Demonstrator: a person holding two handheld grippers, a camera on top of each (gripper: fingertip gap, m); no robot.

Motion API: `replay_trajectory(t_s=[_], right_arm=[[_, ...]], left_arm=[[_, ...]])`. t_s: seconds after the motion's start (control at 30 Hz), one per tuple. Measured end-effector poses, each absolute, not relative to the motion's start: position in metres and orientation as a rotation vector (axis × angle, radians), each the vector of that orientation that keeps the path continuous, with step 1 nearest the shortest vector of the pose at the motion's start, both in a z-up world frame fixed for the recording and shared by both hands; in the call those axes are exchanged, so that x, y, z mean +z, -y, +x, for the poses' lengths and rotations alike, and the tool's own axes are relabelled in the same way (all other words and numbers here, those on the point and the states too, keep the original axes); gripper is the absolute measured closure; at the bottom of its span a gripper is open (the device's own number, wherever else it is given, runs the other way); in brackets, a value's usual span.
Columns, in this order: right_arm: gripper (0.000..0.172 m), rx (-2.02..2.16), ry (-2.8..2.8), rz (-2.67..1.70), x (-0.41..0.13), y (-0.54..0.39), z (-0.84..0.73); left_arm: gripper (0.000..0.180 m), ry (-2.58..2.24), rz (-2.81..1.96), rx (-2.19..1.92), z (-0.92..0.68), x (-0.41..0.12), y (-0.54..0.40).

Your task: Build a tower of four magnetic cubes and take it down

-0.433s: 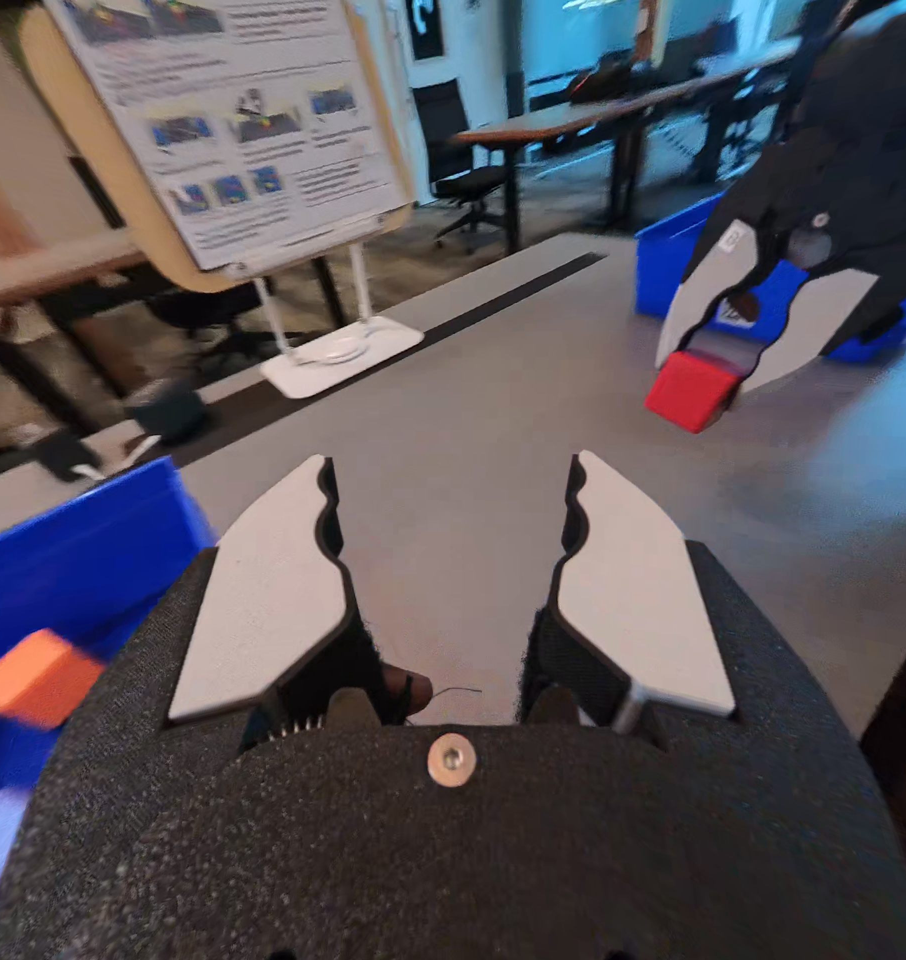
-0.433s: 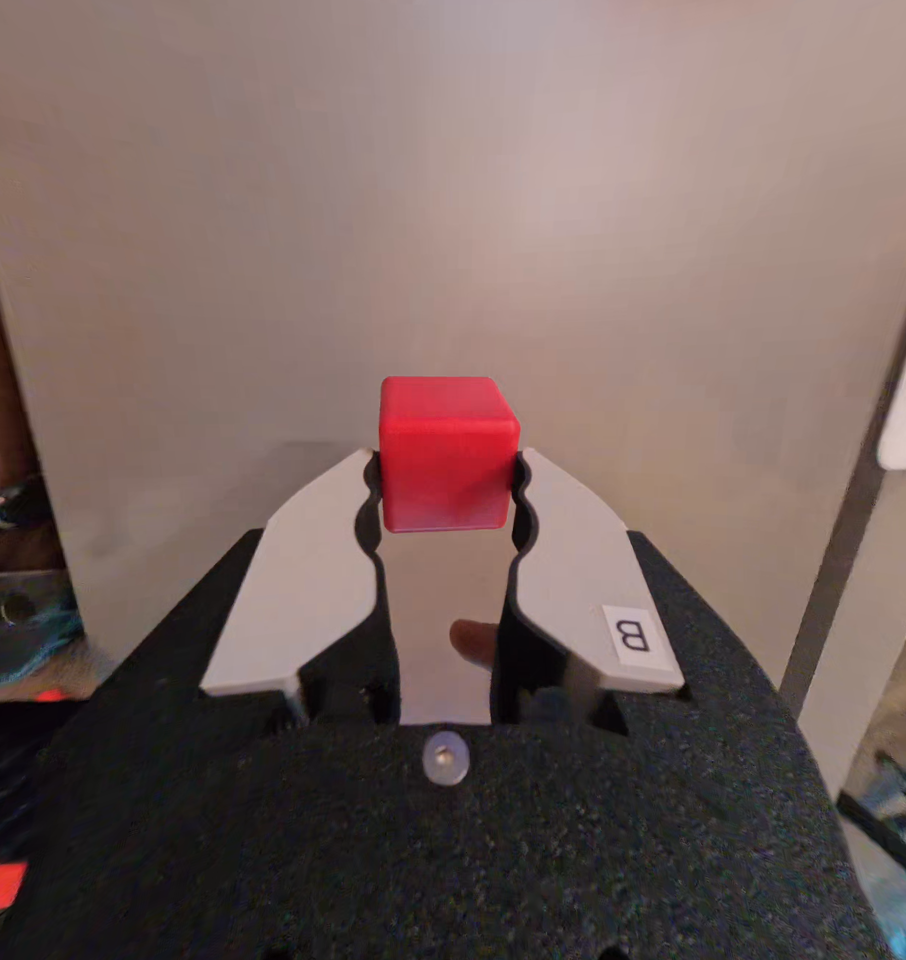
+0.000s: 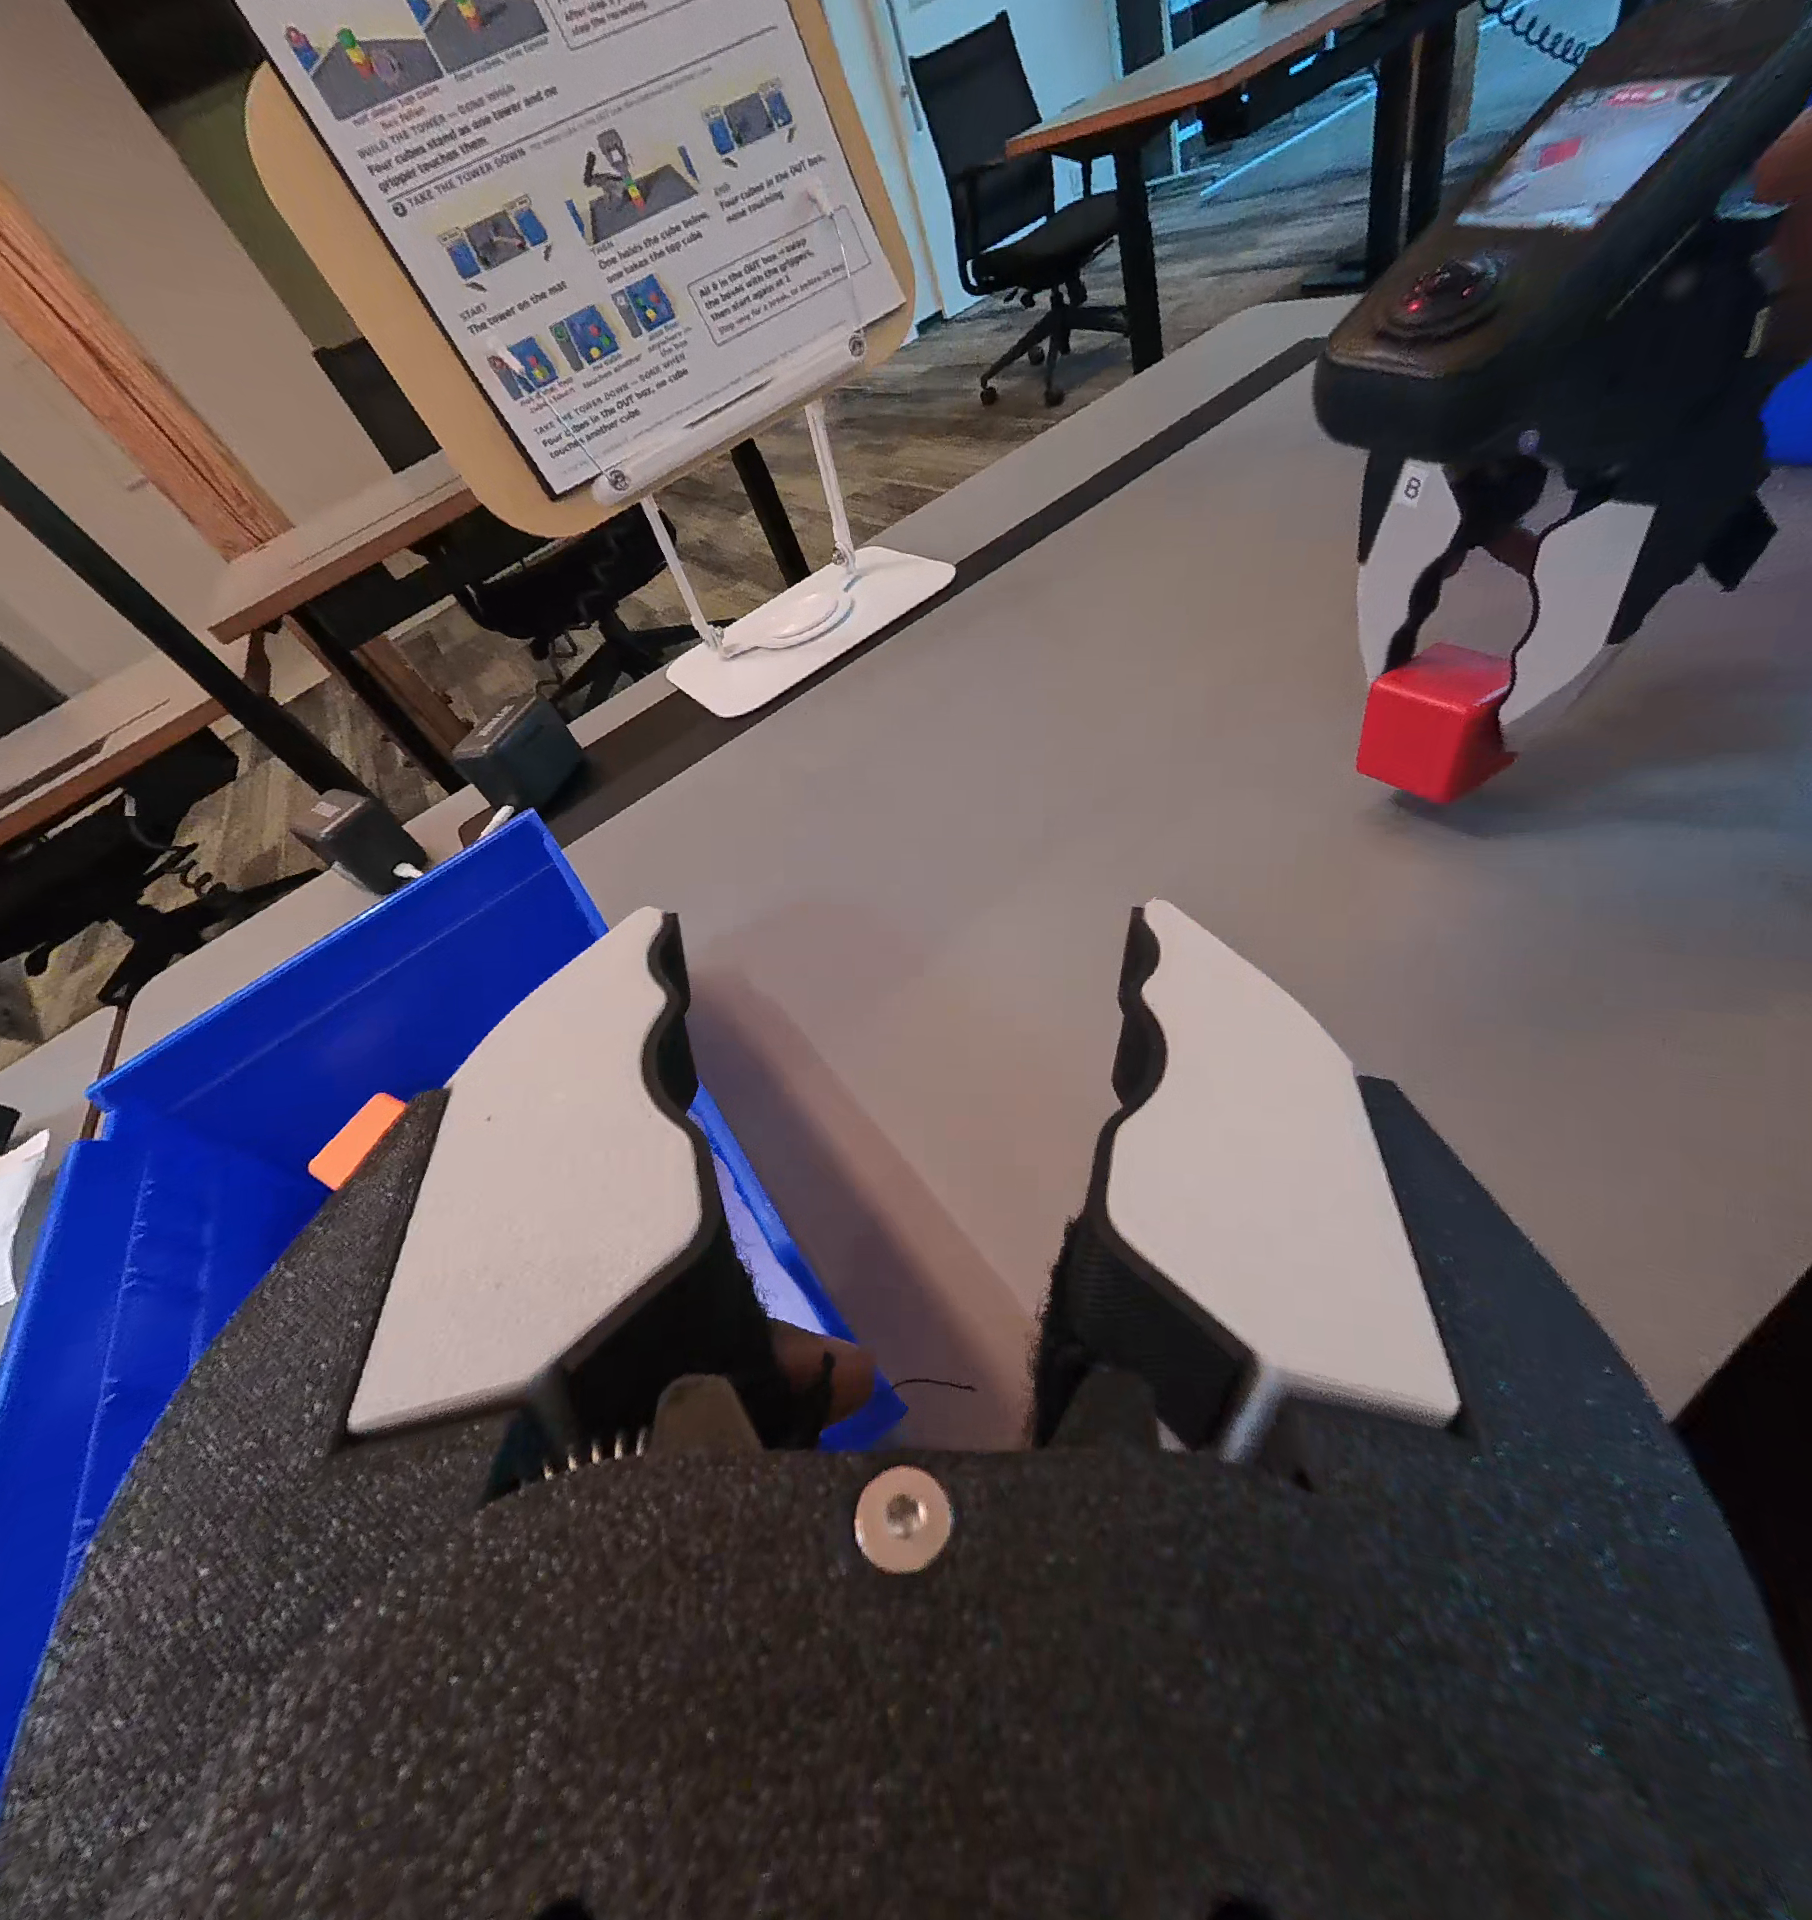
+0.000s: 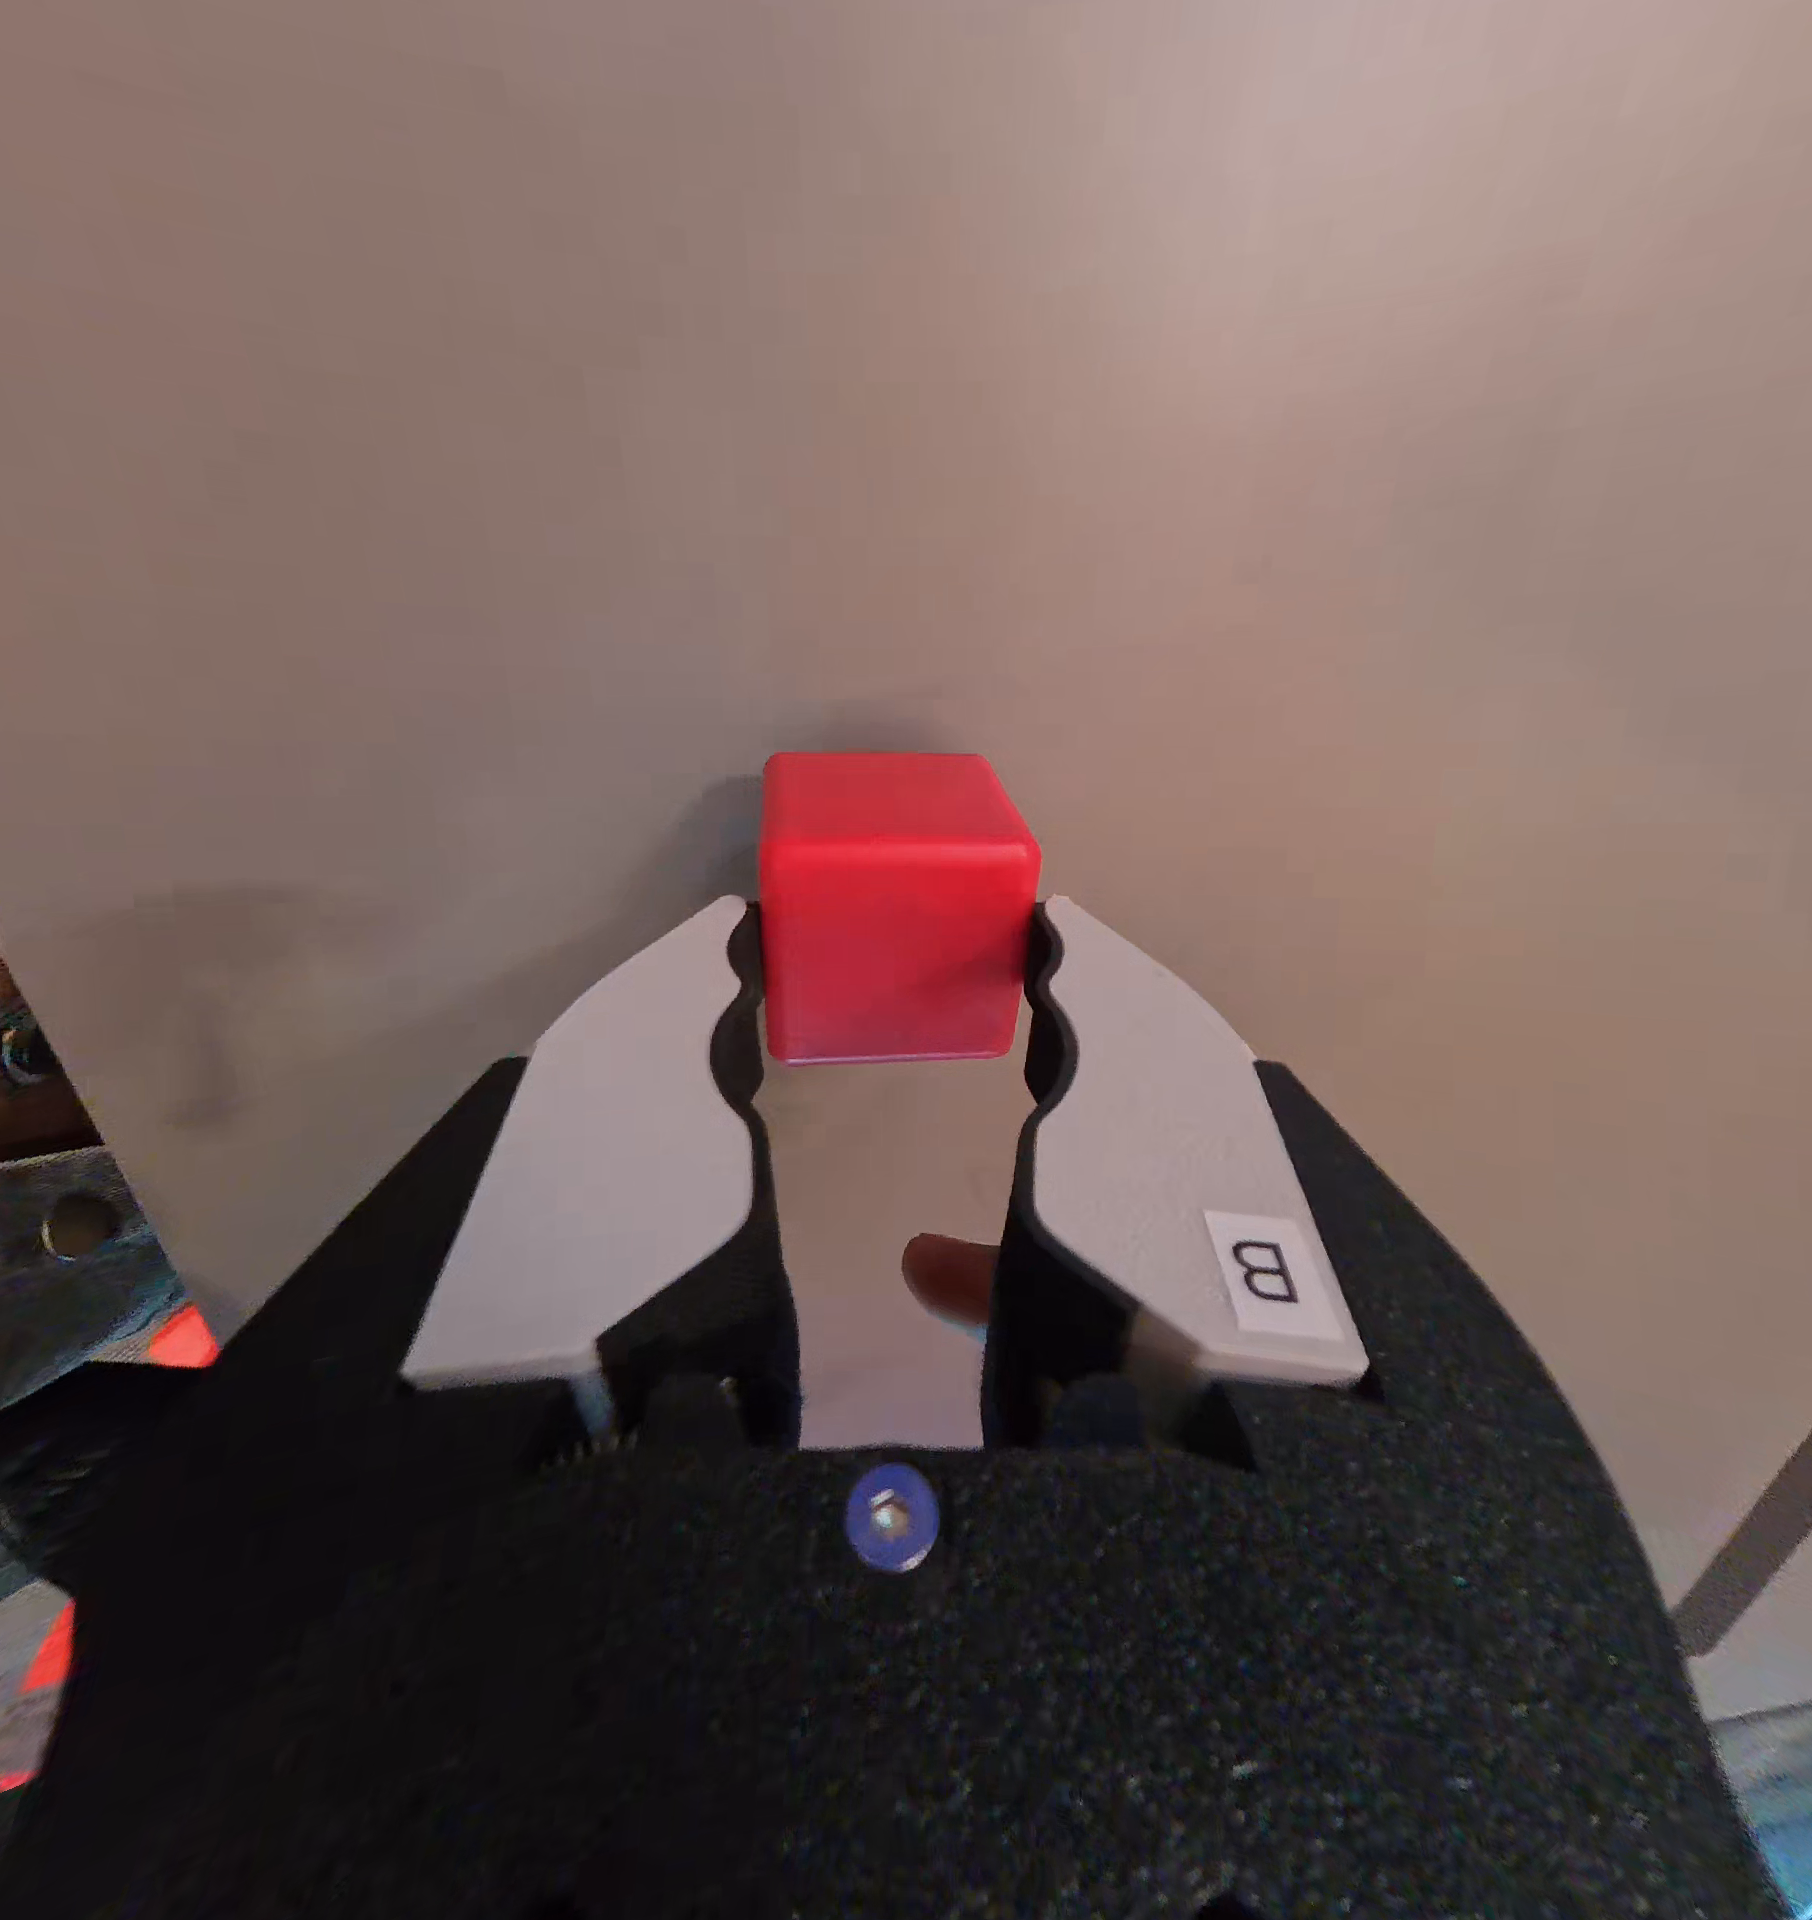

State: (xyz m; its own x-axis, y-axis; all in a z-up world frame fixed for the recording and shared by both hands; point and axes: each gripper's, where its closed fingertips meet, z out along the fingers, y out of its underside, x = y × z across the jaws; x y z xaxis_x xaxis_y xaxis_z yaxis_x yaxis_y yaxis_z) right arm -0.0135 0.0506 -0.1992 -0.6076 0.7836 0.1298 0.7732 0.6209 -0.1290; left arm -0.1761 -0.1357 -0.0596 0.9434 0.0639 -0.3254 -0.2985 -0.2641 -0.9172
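Right fingers (image 4: 897,935) clamp red cube (image 4: 891,914); left fingers (image 3: 902,966) spread beside bin edge (image 3: 362,935).

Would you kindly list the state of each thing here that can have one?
Left gripper: open, nothing between its fingers.
Right gripper: shut on the red cube.
Red cube: gripped on both sides, low over the table.
Blue bin: open-topped, orange cube inside.
Instruction board: propped on its stand.

Bin (image 3: 258,1039) left; cube (image 3: 1432,727) right, on table (image 3: 985,810).
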Motion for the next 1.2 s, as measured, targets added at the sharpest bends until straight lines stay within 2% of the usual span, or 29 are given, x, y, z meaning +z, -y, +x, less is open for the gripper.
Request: replay_trajectory(t_s=[0.03, 0.73, 0.8, 1.03, 1.2], right_arm=[[0.123, 0.086, 2.68, -1.307, -0.201, -0.05, -0.013], [0.123, 0.072, 2.764, -1.247, -0.212, -0.049, -0.013], [0.119, 0.094, 2.761, -1.24, -0.21, -0.047, -0.013], [0.082, 0.442, 2.485, -1.215, -0.164, -0.038, -0.029], [0.081, 0.762, 2.299, -1.184, -0.12, -0.027, -0.012]], left_arm=[[0.1, -0.166, -1.812, 0.353, -0.178, -0.06, 0.136], [0.099, -0.22, -1.845, 0.345, -0.175, -0.065, 0.131], [0.098, -0.221, -1.848, 0.349, -0.176, -0.064, 0.132], [0.096, -0.086, -1.993, 0.408, -0.224, -0.06, 0.158], [0.1, -0.122, -2.422, 0.44, -0.29, -0.103, 0.179]])
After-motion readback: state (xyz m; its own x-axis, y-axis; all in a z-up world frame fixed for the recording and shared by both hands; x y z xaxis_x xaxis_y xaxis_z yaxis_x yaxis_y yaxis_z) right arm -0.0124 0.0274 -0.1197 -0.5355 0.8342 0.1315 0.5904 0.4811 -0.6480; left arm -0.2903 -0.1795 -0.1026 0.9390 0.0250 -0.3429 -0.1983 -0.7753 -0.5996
